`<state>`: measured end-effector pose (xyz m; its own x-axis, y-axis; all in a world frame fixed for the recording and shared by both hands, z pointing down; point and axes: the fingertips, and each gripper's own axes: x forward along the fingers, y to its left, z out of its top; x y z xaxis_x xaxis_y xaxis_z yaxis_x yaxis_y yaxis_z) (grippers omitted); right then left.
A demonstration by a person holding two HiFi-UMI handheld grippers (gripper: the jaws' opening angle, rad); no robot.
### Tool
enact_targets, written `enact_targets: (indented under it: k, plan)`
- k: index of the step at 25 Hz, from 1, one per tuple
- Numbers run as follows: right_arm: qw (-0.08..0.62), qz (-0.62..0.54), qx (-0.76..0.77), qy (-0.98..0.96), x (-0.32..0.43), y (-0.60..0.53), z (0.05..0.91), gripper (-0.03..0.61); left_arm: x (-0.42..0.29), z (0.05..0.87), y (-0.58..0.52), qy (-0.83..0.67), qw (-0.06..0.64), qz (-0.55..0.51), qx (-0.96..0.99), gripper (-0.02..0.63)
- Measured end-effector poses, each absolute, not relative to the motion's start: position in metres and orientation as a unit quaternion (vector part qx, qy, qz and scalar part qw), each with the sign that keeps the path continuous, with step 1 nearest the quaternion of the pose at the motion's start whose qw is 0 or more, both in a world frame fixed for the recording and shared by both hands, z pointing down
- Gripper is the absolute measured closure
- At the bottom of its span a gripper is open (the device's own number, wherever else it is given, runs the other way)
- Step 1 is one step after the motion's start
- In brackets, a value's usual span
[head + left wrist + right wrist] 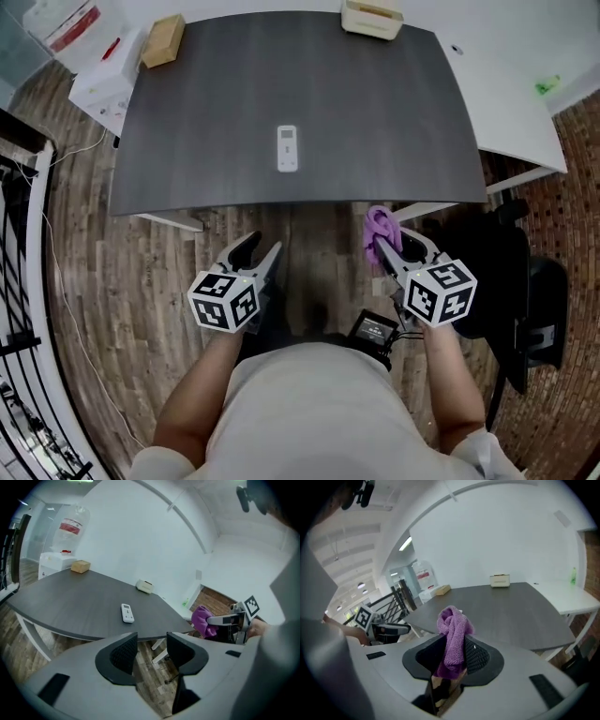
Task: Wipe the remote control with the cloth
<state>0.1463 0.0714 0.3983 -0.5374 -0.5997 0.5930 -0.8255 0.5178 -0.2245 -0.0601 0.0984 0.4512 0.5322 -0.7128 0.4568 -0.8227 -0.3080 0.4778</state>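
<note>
A white remote control (pixel 287 148) lies flat near the front middle of the dark grey table (pixel 206 112); the left gripper view shows the remote (pixel 127 612) beyond the jaws. My left gripper (pixel 259 254) hangs below the table's front edge, over the floor, open with nothing between its jaws (pixel 151 652). My right gripper (pixel 386 246) is to the right, also short of the table edge, shut on a bunched purple cloth (pixel 378 231). The cloth (pixel 453 637) sticks up from between the jaws. Neither gripper touches the remote.
A cardboard box (pixel 163 40) sits at the table's back left and a beige box (pixel 372 19) at the back middle. A white desk (pixel 506 84) adjoins on the right. A black chair (pixel 525 300) stands right of me. A railing (pixel 19 281) runs along the left.
</note>
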Motion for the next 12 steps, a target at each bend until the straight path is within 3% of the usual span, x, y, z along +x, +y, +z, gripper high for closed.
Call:
enact_targets:
  k: [12]
  plan:
    - [0.412,0.123,0.366,-0.825,0.057,-0.055,0.445,0.470,-0.072,0.500,-0.008,-0.407,0.303,0.187,0.841,0.430]
